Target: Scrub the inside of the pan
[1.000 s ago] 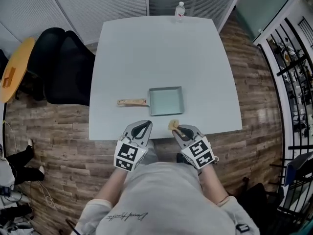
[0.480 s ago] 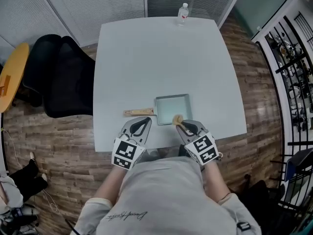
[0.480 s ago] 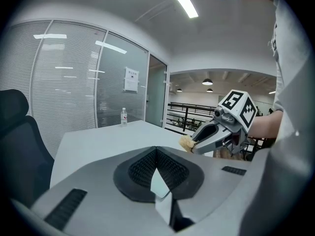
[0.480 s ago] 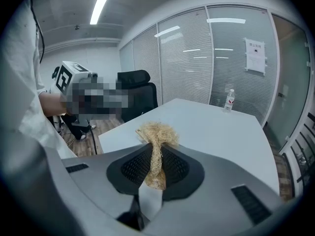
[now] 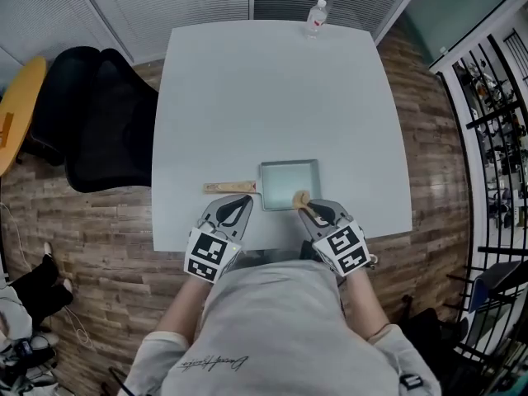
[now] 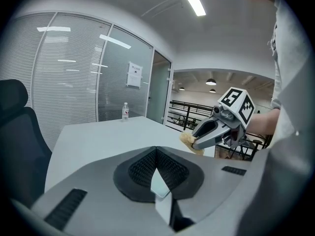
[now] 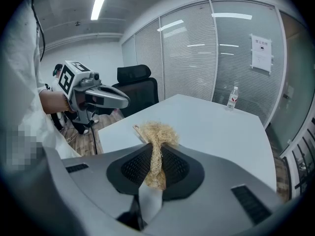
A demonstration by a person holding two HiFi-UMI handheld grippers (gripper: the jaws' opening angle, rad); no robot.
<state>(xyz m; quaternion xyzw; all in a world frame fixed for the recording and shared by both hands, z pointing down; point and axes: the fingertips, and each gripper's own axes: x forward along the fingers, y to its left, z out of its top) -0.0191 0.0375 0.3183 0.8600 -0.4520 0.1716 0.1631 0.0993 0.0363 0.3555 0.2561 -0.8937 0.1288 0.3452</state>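
Observation:
A square grey-green pan (image 5: 289, 184) with a wooden handle (image 5: 228, 187) lies near the front edge of the white table (image 5: 272, 89). My right gripper (image 5: 308, 209) is shut on a tan fibre scrubber (image 5: 301, 198), which hangs over the pan's front right corner. In the right gripper view the scrubber (image 7: 156, 136) is pinched between the black pads, its tuft sticking out in front. My left gripper (image 5: 238, 208) is shut with nothing in it, just in front of the handle. In the left gripper view its pads (image 6: 142, 168) meet, and the right gripper (image 6: 211, 132) shows beyond them.
A water bottle (image 5: 316, 17) stands at the table's far edge. A black office chair (image 5: 103, 122) is left of the table, a yellow round table (image 5: 16, 106) further left. Black railings (image 5: 495, 122) run along the right. Glass walls with blinds stand behind.
The view has shifted, so table and pan now sit closer to me. Both grippers have moved forward over the table edge, the scrubber coming from short of the pan to its front right corner.

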